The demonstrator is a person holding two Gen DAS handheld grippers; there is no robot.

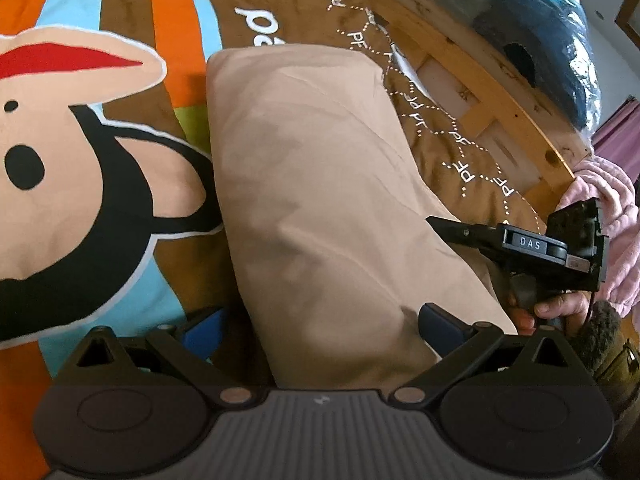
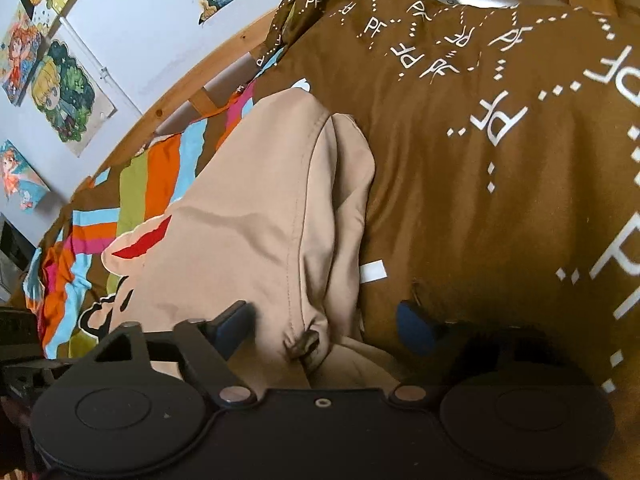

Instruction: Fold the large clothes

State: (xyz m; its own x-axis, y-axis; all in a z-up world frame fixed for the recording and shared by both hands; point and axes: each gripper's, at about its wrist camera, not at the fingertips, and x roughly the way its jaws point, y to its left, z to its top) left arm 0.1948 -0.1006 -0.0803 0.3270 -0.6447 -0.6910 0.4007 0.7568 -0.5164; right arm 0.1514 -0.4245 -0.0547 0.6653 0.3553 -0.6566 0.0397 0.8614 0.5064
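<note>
A beige garment (image 1: 320,184) lies folded into a long narrow strip on a bedspread; the right wrist view shows it (image 2: 248,232) with a stitched seam and a bunched end near my fingers. My left gripper (image 1: 320,328) is open, its blue-padded fingers straddling the near end of the strip. My right gripper (image 2: 324,324) is open too, its jaws either side of the bunched seam end. It shows from the side in the left wrist view (image 1: 444,228), low beside the garment's right edge.
The bedspread (image 1: 80,160) is brown with coloured stripes and a cartoon monkey. A wooden bed frame (image 1: 472,64) runs along the far right, with bagged bedding (image 1: 560,40) behind and a pink fleece (image 1: 608,208) at right. Posters hang on the wall (image 2: 132,32).
</note>
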